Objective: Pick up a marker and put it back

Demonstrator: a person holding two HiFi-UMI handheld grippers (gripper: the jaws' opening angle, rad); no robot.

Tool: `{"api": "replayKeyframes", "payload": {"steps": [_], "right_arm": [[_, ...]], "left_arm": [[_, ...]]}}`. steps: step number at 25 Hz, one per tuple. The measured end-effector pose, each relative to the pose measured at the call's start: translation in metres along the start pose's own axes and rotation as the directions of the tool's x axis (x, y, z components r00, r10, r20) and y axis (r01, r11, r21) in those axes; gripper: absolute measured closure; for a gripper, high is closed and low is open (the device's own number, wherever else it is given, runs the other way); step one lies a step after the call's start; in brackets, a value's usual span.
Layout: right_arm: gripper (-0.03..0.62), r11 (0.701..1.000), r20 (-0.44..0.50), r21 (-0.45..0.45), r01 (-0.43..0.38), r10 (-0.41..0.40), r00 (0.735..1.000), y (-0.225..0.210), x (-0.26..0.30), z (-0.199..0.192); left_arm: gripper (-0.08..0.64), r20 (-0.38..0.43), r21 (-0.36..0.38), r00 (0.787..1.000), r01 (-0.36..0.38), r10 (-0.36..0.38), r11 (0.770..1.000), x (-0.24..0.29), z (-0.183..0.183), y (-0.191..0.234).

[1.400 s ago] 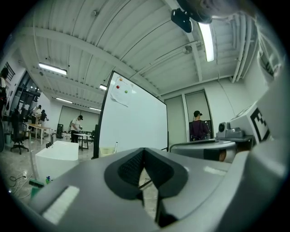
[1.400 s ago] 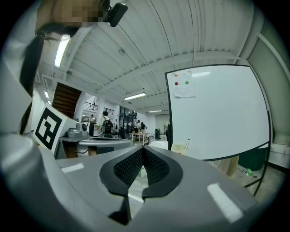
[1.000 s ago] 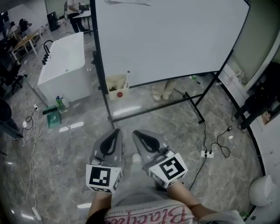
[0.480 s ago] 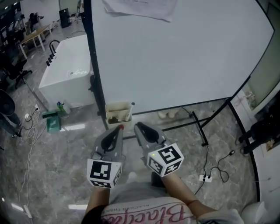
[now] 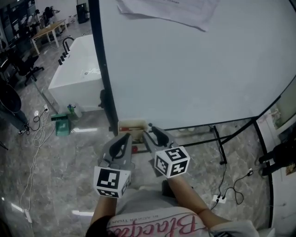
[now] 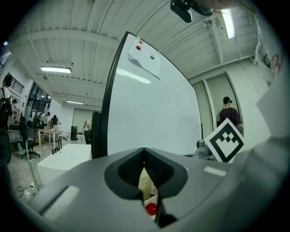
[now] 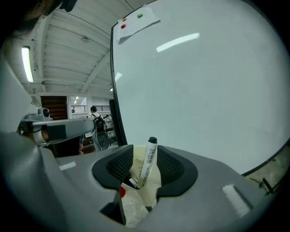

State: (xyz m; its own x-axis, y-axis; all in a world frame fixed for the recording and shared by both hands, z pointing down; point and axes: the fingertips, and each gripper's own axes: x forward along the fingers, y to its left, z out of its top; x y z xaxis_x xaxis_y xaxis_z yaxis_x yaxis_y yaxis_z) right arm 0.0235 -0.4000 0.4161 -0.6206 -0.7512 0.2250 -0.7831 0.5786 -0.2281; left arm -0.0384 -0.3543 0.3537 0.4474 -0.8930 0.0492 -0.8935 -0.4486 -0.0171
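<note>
A white marker [image 7: 148, 161] with a black cap stands tilted in a beige holder [image 7: 153, 183] at the whiteboard's lower left corner [image 5: 132, 126]. In the right gripper view the marker shows in the gap between the jaws. My right gripper [image 5: 151, 133] [image 7: 145, 158] is just short of the holder; its jaws are opening and the pads do not press the marker. My left gripper [image 5: 125, 138] [image 6: 146, 171] is beside it on the left, jaws together with nothing held. A red round thing [image 6: 151, 209] shows low on the holder.
The big whiteboard [image 5: 194, 69] on a black stand fills the view ahead, with a paper sheet [image 5: 166, 9] pinned at the top. A white tub-like unit [image 5: 78, 74] stands to the left, a green object [image 5: 61, 126] and cables [image 5: 37, 134] on the floor, a power strip [image 5: 218, 199] to the right.
Both grippers have moved forward to the holder at the board's corner, and the board now fills more of the view. The right gripper's jaws have spread apart.
</note>
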Motion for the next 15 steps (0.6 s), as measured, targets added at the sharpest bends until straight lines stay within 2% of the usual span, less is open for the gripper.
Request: {"api": "replayKeyframes", "payload": {"steps": [2,4,15], "right_arm": [[0.464,1.0,-0.013,0.002,-0.002,0.002,1.0,-0.001,0.007,-0.002],[0.531,1.0,-0.018,0.007,0.008,-0.008,1.0,-0.002,0.01,-0.005],[0.52,0.999,0.011,0.053,0.002,-0.003,1.0,0.0,0.019,-0.002]], "left_arm": [[0.56,-0.004,-0.001,1.0,0.001,-0.001,1.0,0.002,0.0,0.004],[0.56,-0.005,-0.003,1.0,0.005,-0.005,1.0,0.004,0.0,0.007],[0.56,-0.005,0.002,0.999,0.048,-0.048,0.999,0.01,-0.002,0.016]]}}
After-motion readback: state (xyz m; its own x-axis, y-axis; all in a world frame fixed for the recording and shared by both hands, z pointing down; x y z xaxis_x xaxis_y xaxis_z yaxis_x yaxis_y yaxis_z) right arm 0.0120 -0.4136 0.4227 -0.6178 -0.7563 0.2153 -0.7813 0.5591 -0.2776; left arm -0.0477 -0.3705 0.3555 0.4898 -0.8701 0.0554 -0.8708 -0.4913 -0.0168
